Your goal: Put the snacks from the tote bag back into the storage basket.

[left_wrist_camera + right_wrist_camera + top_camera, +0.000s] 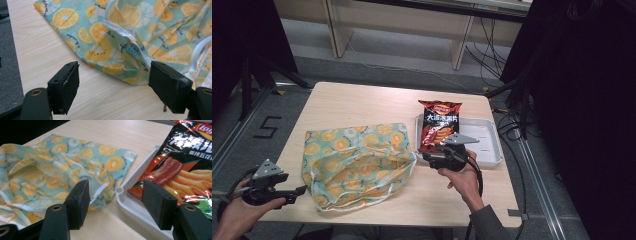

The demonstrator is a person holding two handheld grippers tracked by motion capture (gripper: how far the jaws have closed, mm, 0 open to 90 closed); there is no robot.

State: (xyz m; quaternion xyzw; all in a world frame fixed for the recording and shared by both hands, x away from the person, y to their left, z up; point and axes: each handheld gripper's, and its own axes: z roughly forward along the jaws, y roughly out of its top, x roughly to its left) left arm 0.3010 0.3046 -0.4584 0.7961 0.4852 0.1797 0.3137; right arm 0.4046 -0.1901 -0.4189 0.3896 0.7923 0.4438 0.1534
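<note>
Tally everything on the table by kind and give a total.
Fruit-print fabric bag: 1
Chip bag: 1
White tray: 1
Total: 3

The high view looks down across the table (362, 100) from its near edge, while both gripper views look closely at the fruit-print cloth (140, 32).
</note>
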